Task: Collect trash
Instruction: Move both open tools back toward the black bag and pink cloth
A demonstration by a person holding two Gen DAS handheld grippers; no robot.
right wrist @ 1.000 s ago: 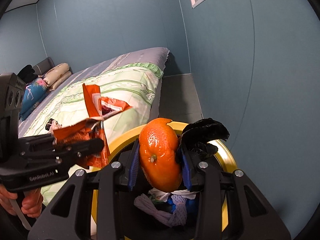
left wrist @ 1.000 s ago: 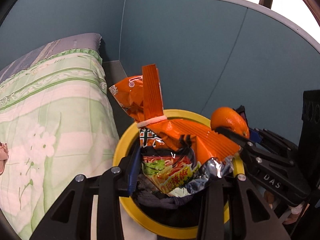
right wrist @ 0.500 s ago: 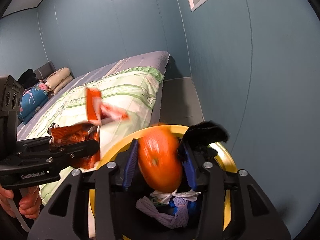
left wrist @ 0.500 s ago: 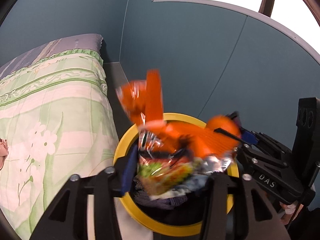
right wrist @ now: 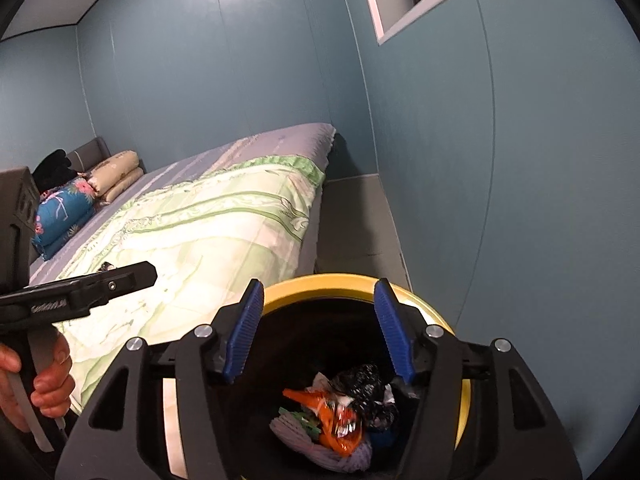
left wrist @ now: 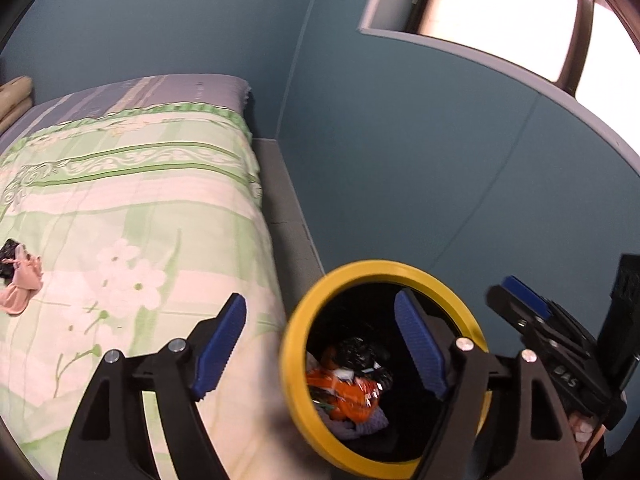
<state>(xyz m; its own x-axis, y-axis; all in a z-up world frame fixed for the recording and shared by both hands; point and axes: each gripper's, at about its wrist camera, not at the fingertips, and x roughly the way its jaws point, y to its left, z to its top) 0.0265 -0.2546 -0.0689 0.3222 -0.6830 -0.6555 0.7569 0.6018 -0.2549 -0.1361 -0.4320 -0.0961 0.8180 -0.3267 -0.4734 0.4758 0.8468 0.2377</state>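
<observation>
Now both claws gape empty above the yellow-rimmed bin (right wrist: 460, 364): left gripper (left wrist: 320, 348) and right gripper (right wrist: 318, 330) have just been opening, letting the orange wrapper (right wrist: 332, 416) lie inside

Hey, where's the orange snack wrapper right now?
The orange snack wrapper lies inside the yellow-rimmed bin, low in both wrist views, beside a crumpled black bag and on a pale purple cloth.
</observation>
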